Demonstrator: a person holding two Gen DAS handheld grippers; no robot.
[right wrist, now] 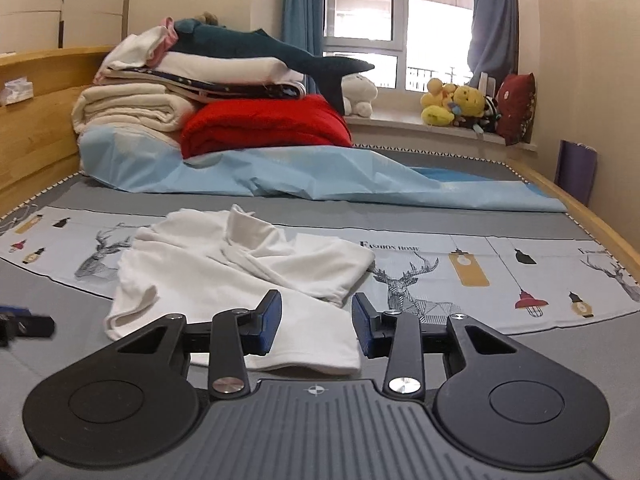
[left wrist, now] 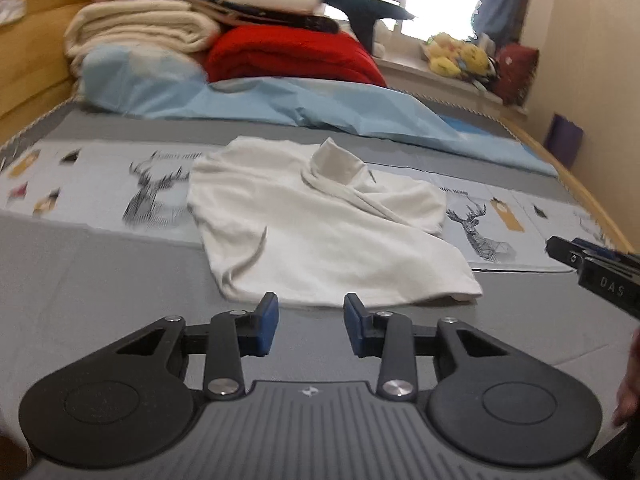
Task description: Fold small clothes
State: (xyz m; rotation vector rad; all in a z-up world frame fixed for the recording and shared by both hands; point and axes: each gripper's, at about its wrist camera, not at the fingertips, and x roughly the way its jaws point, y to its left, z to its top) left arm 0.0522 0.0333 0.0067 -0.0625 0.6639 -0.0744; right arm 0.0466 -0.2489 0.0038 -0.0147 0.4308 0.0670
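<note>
A small white turtleneck top lies partly folded on the grey bed cover, collar toward the far side. My left gripper is open and empty, just short of the top's near hem. In the right wrist view the same top lies ahead and to the left. My right gripper is open and empty, its jaws low over the top's near right corner. The right gripper's tip shows at the right edge of the left wrist view. The left gripper's tip shows at the left edge of the right wrist view.
A stack of folded blankets with a plush shark on top stands at the bed's head on a light blue sheet. A wooden headboard is at left. Plush toys sit on the windowsill. A wooden bed rail runs along the right.
</note>
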